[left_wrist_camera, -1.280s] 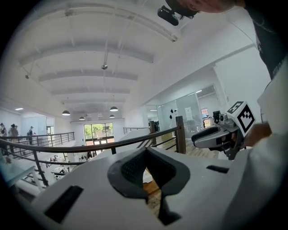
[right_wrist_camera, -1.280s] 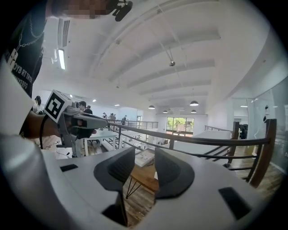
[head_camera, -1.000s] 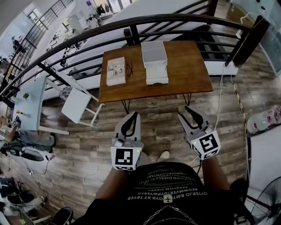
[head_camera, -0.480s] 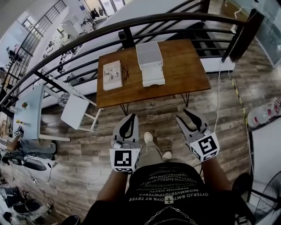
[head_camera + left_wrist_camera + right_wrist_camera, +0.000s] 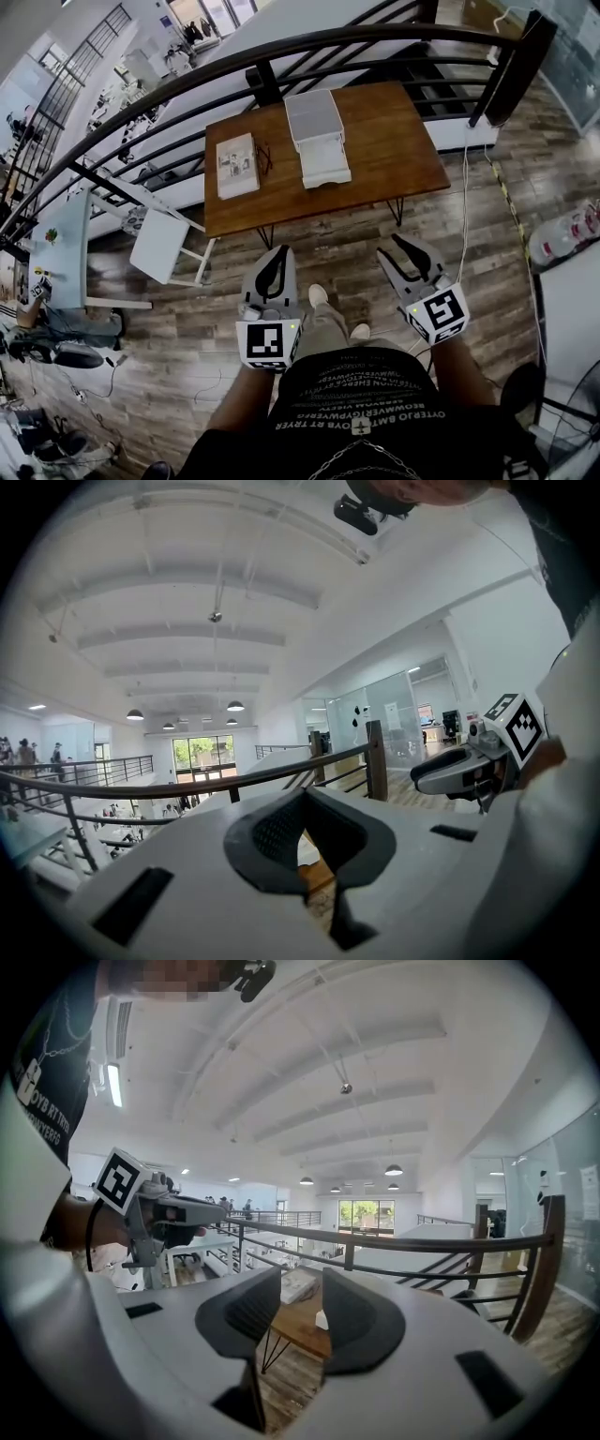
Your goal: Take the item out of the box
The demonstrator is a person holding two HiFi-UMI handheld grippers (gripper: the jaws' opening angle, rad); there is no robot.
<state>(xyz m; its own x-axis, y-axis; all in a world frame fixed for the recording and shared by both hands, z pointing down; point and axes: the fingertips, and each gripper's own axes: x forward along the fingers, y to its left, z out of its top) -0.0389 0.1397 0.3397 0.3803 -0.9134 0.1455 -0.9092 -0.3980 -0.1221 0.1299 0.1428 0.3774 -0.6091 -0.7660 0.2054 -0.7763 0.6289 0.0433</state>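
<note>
A white box (image 5: 319, 139) lies on the wooden table (image 5: 394, 141) beyond the railing, its grey-topped half at the back and a white half at the front. What is inside it is too small to tell. Both grippers hang well short of the table, over the plank floor in front of the person. My left gripper (image 5: 284, 249) (image 5: 305, 799) has its fingertips together and nothing between them. My right gripper (image 5: 411, 246) (image 5: 302, 1283) stands open and empty, and the table edge (image 5: 298, 1327) shows through its gap.
A booklet (image 5: 235, 165) and a pair of glasses (image 5: 263, 155) lie left of the box. A dark curved railing (image 5: 281, 52) runs behind the table. A white stool (image 5: 165, 246) stands at the left, a cable (image 5: 466, 211) trails down the floor at the right, and a post (image 5: 511, 66) rises there.
The table and box have slid up and left in the head view, and a foot has come forward between the grippers. Both grippers keep their pose.
</note>
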